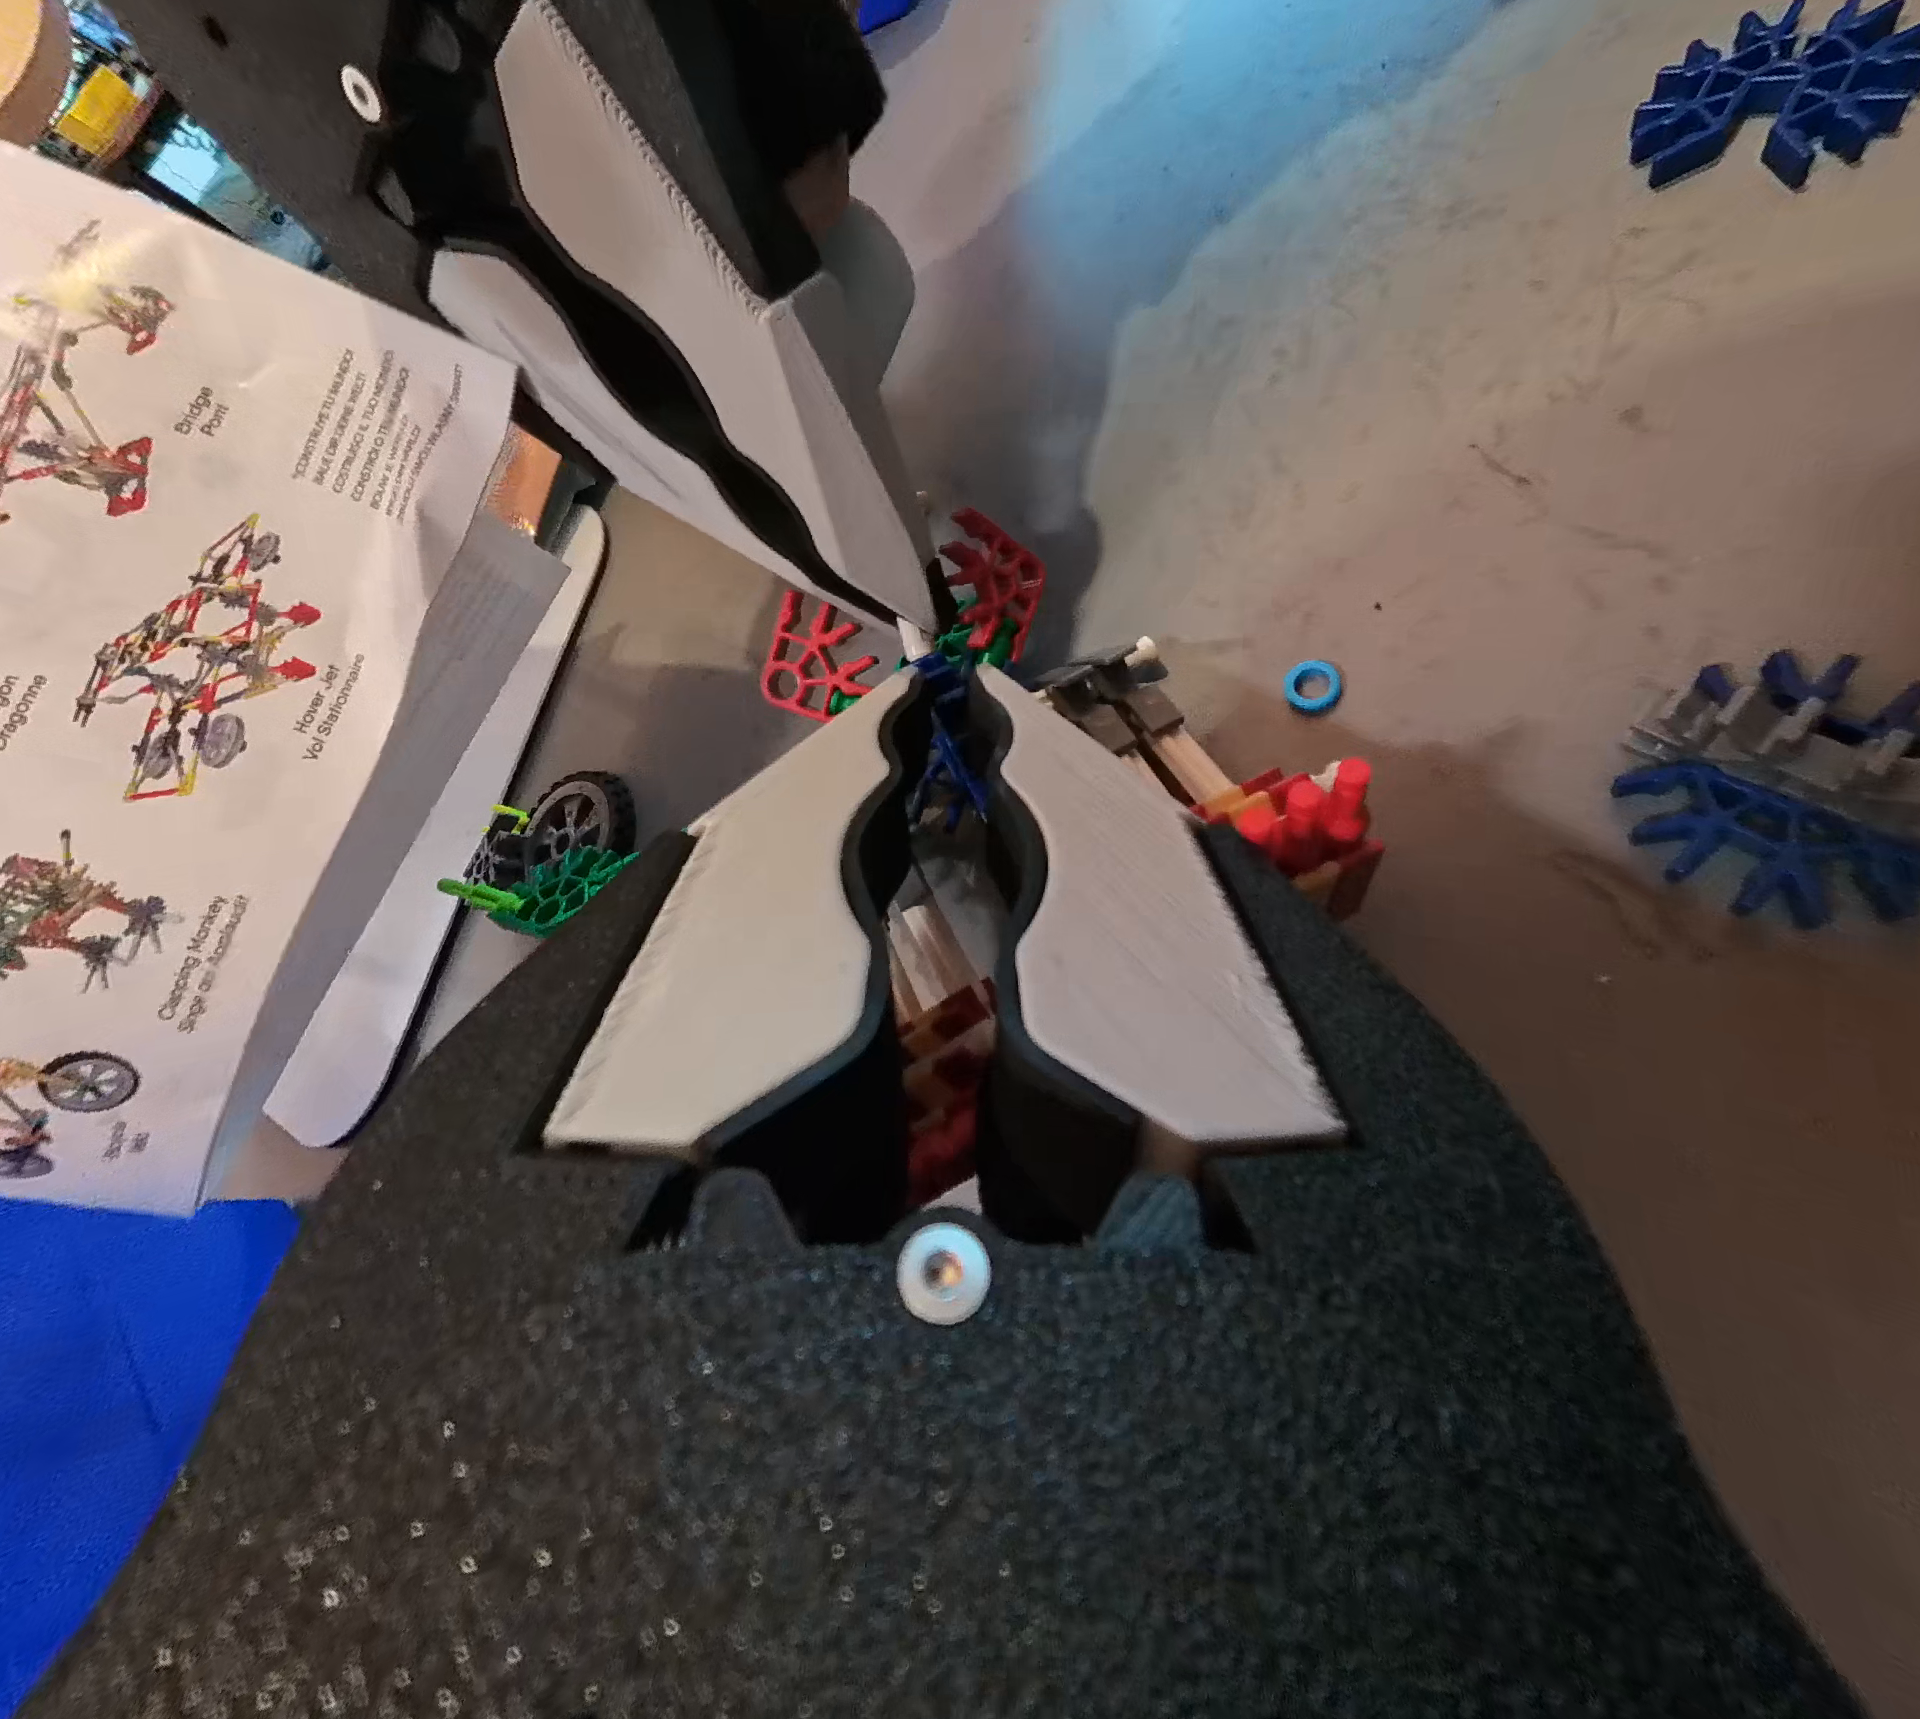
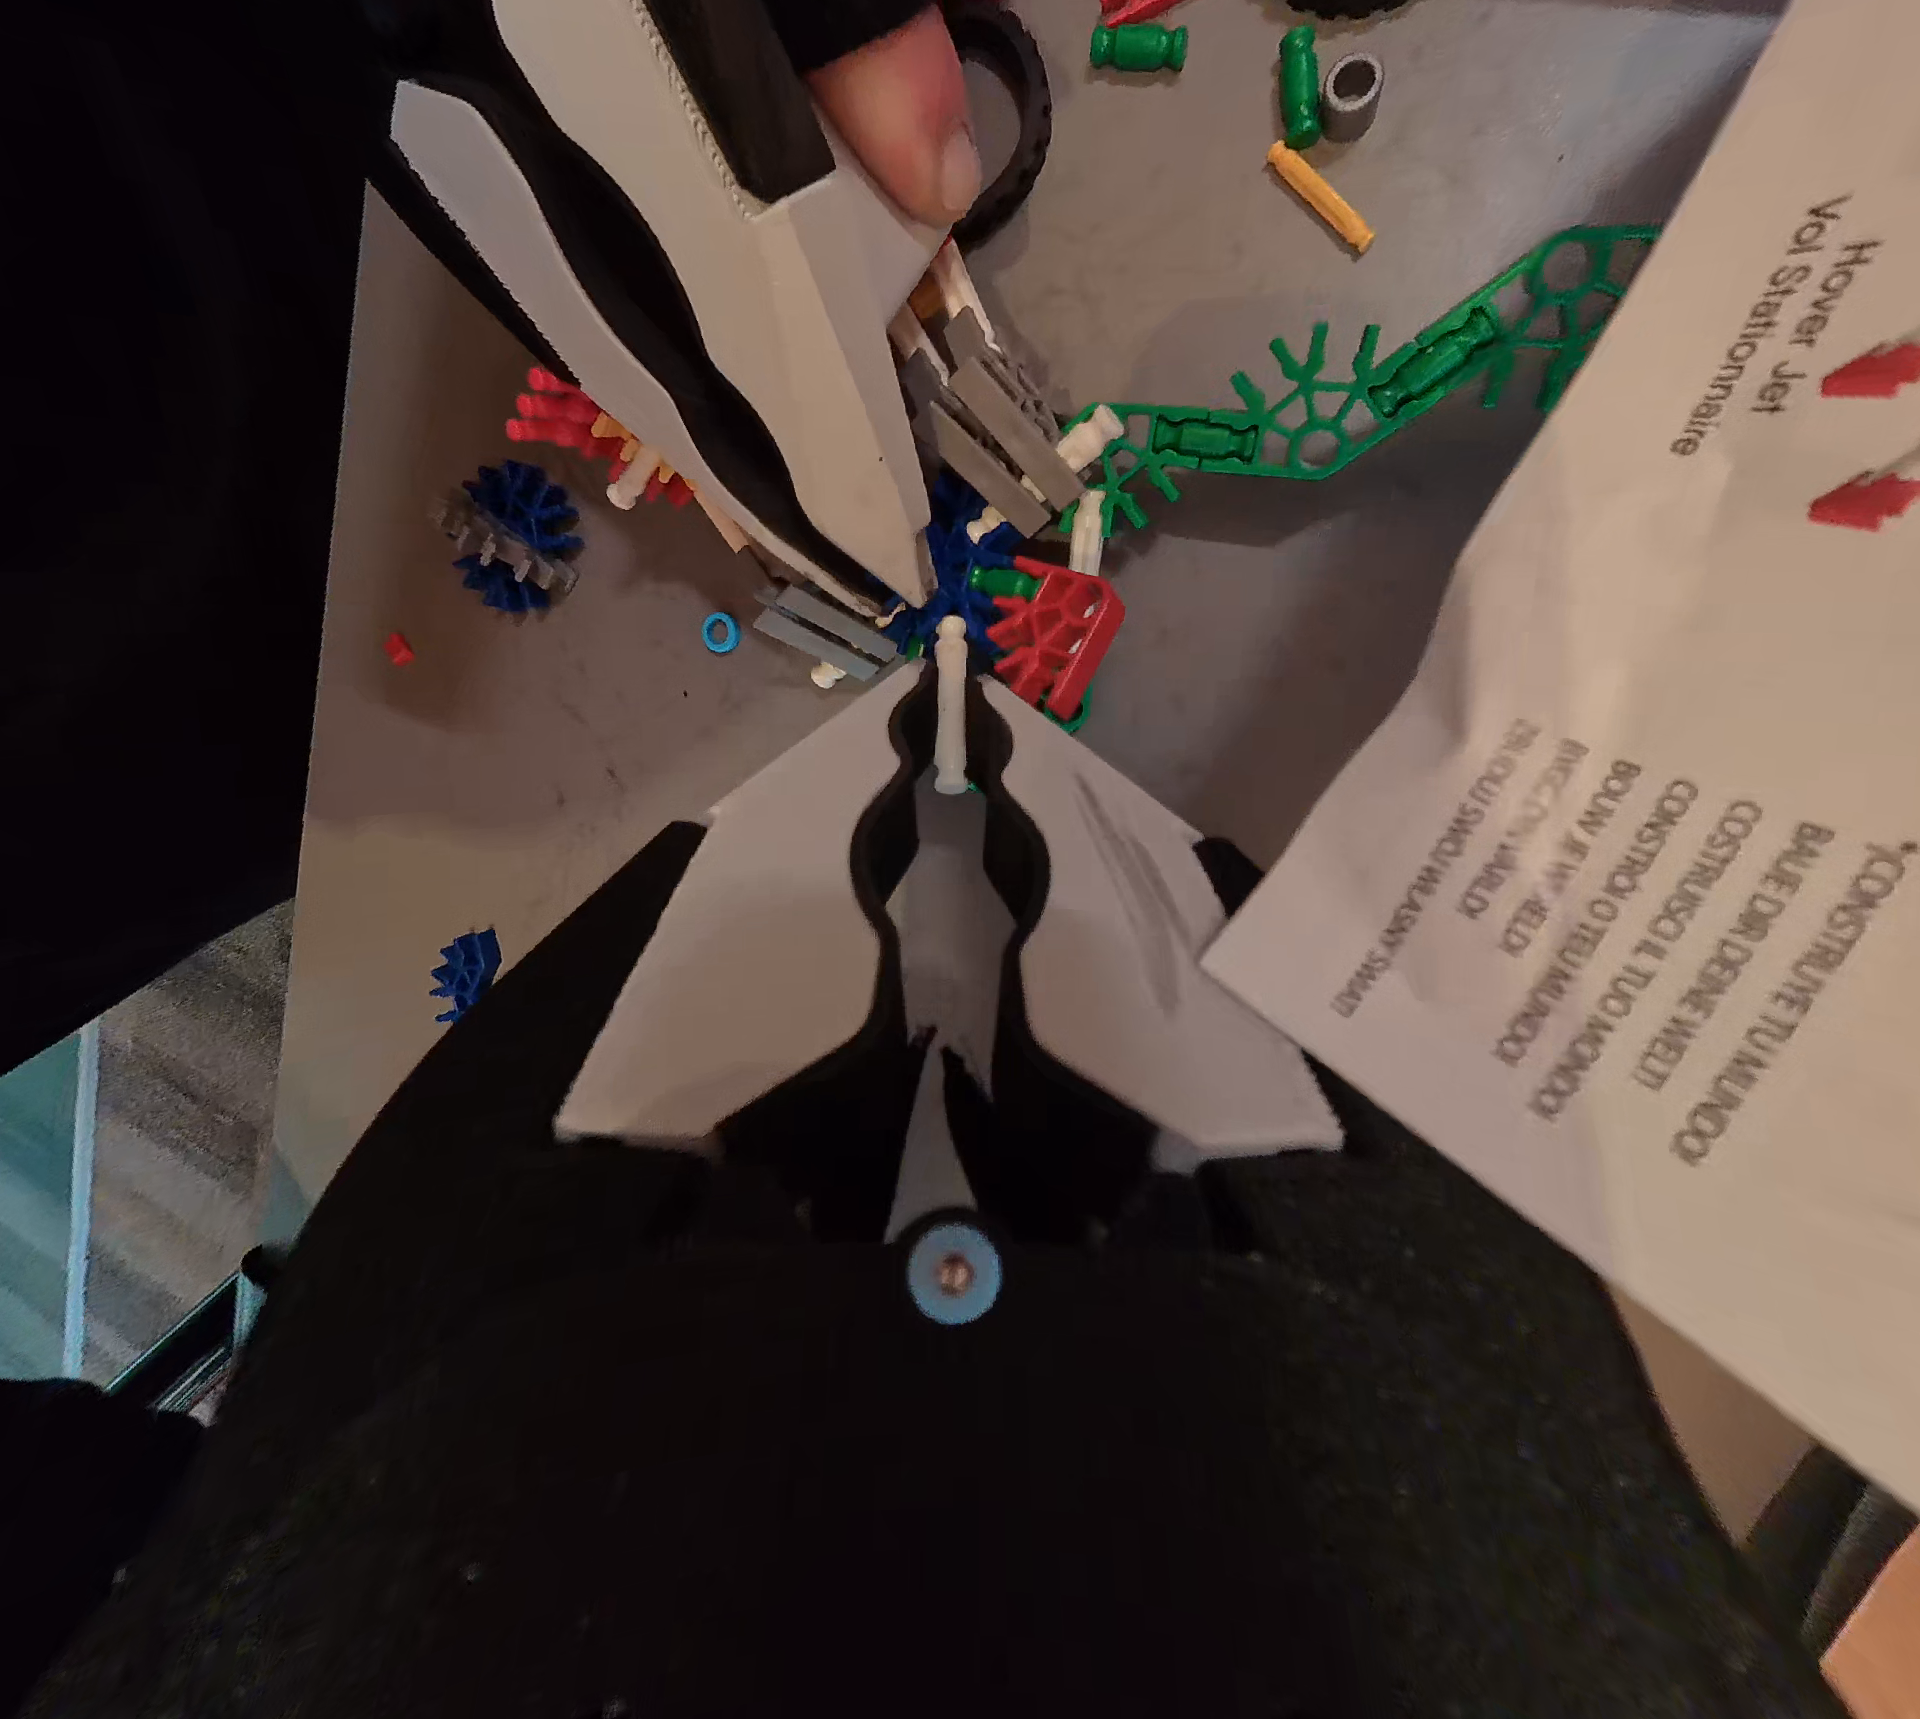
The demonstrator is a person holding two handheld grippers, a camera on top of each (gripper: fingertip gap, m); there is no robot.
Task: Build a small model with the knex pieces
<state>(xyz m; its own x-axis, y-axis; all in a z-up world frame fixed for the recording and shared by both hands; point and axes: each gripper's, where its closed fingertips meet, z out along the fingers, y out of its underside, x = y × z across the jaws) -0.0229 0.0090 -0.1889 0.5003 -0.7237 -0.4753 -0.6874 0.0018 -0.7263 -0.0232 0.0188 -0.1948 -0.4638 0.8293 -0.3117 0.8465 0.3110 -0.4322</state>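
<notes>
2 grippers meet tip to tip over the grey tabletop (image 2: 540, 765). Right gripper (image 2: 951, 682) jaws nearly closed, pinching a slim white plastic rod (image 2: 950, 719), its tip at a blue snowflake-shaped plastic connector (image 2: 951, 573) at 12 o'clock. Left gripper (image 1: 951, 682) clamps that connector from opposite, likely bracing it. Ribbed white fingers, rubbery black pads.

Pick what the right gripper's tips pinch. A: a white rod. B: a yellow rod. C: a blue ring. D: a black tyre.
A: in the right wrist view the right gripper is shut on a white rod that runs back between its fingers.
</notes>
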